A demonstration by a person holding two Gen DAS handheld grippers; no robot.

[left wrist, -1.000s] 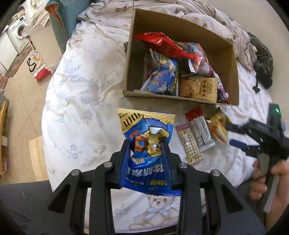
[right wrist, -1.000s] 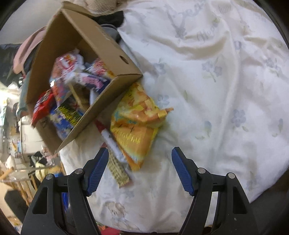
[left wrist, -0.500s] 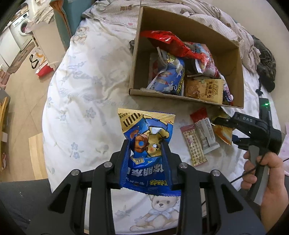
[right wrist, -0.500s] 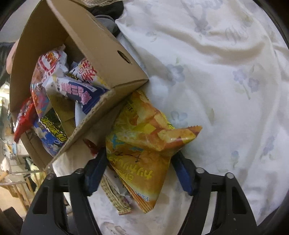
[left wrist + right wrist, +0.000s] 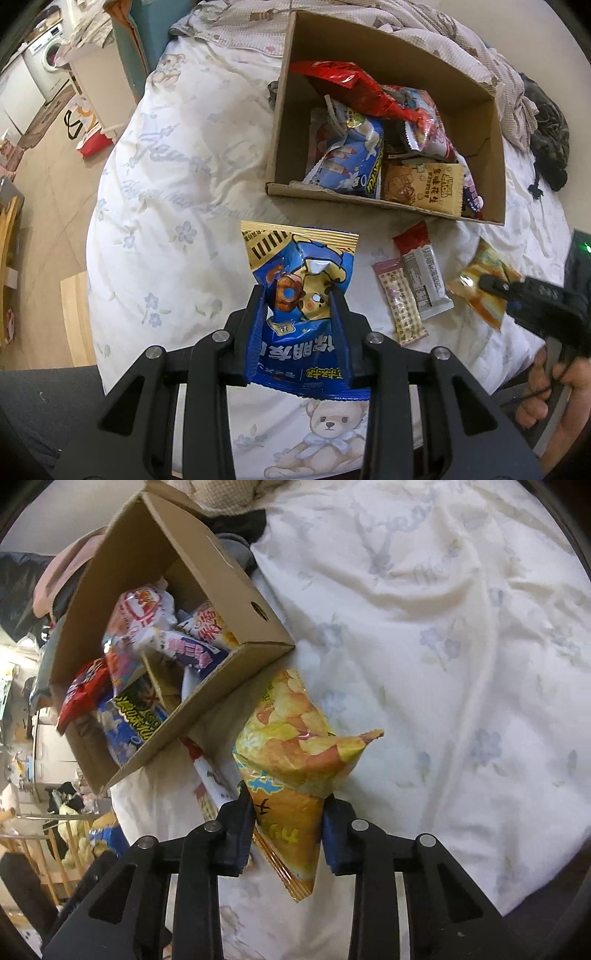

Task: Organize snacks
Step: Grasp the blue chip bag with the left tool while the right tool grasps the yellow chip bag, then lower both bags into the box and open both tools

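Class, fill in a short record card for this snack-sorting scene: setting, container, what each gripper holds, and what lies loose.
Setting: bed with a floral sheet
Container: open cardboard box, already holding several snack packets
Left gripper: shut on the blue snack bag
Right gripper: jaws just closing, pads pressing the yellow chip bag
Loose items: two snack bars on the sheet beside the box

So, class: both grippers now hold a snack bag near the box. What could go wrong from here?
The right gripper, whose jaws have just been closing, pinches only the lower end of the yellow chip bag; it might slip or get crushed. The cardboard box is already crowded, so the blue snack bag in the left gripper may not settle inside.
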